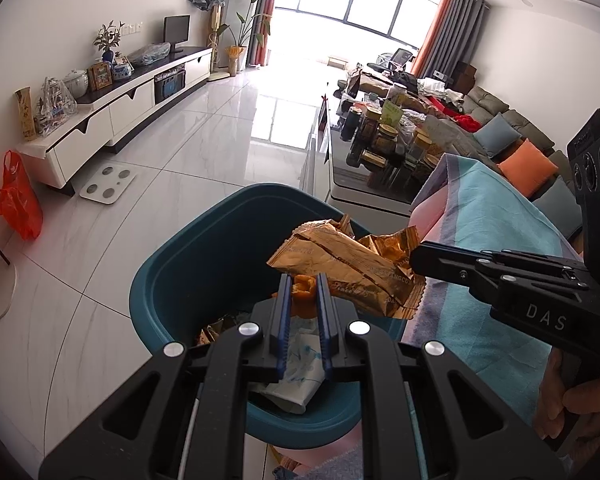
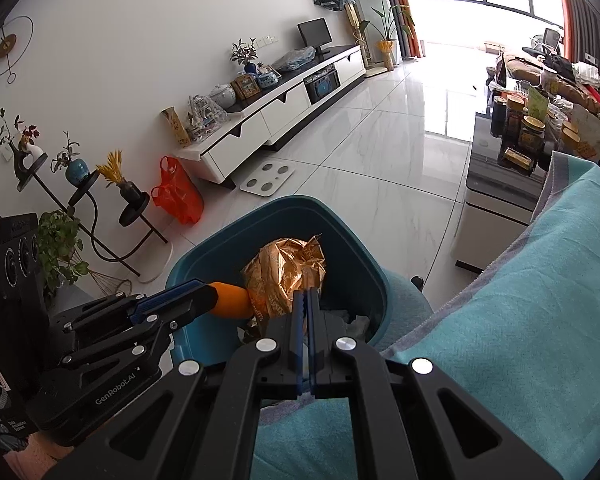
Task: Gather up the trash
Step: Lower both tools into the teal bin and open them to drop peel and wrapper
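Note:
A teal trash bin (image 1: pixel 188 264) stands on the tiled floor and holds crumpled paper (image 1: pixel 300 364) and wrappers. Over its opening, my left gripper (image 1: pixel 304 280) is shut on a piece of orange peel (image 1: pixel 302 286) between its blue pads. My right gripper (image 1: pixel 414 258) comes in from the right, shut on a crumpled gold wrapper (image 1: pixel 340 264) above the bin's right rim. In the right wrist view, the right gripper (image 2: pixel 309 294) pinches the gold wrapper (image 2: pixel 288 272) over the bin (image 2: pixel 360 248). The left gripper (image 2: pixel 210 294) holds the orange peel (image 2: pixel 230 300) just left of it.
A turquoise and pink towel (image 1: pixel 492 248) covers the surface right of the bin. Beyond it is a low table with several jars (image 1: pixel 384 136). A white TV cabinet (image 1: pixel 112 112), a red plastic bag (image 1: pixel 18 196), a white scale (image 1: pixel 108 186) and a plant stand (image 2: pixel 84 200) line the left wall.

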The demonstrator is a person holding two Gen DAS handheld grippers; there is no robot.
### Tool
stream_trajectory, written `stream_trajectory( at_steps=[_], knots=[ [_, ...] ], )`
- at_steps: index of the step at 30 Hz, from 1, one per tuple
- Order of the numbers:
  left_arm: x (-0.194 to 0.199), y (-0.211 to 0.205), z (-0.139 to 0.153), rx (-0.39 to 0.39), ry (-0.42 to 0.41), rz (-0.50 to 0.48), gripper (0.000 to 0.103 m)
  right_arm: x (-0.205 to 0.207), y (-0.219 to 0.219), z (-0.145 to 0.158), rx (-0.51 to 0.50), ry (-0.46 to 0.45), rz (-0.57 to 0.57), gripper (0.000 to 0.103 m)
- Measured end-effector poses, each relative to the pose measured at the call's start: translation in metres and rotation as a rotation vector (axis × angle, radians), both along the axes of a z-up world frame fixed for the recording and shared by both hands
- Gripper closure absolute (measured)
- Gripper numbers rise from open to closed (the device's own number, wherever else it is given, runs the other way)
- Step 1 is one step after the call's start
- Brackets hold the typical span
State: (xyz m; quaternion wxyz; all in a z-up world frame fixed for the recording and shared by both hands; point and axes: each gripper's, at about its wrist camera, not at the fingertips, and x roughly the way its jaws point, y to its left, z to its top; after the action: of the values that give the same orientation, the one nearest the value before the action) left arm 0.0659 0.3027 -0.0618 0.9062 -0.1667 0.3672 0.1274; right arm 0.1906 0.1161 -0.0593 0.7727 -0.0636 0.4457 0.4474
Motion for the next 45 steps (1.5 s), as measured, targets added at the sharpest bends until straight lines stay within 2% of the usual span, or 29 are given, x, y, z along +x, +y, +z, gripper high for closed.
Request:
stream_trajectory(
  at_steps=[25,32,34,36,40,42,45],
  knots=[
    [0.014,0.007,-0.019,-0.016,0.052,0.032,0.09,0.001,0.03,-0.004,-0.035,0.03,0.02,0.1],
    [0.02,0.012,-0.029,-0.053,0.076,0.043,0.088,0.005,0.03,-0.009,-0.034,0.062,0.01,0.089],
    [0.021,0.012,-0.033,-0.066,0.083,0.041,0.081,0.006,0.026,-0.008,-0.023,0.068,0.003,0.087],
    [0.019,0.011,-0.034,-0.058,0.084,0.048,0.068,0.007,0.019,-0.008,-0.015,0.066,-0.003,0.086],
    [0.009,0.005,-0.028,-0.039,0.057,0.048,0.059,0.008,0.0,-0.004,0.006,0.06,-0.019,0.085],
    [0.001,0.003,-0.019,-0.017,0.029,0.042,0.052,0.006,-0.014,0.002,0.018,0.042,-0.027,0.085],
    [-0.013,-0.009,-0.002,0.022,-0.026,0.022,0.045,-0.002,-0.04,0.014,0.043,0.0,-0.038,0.077]
  ],
)
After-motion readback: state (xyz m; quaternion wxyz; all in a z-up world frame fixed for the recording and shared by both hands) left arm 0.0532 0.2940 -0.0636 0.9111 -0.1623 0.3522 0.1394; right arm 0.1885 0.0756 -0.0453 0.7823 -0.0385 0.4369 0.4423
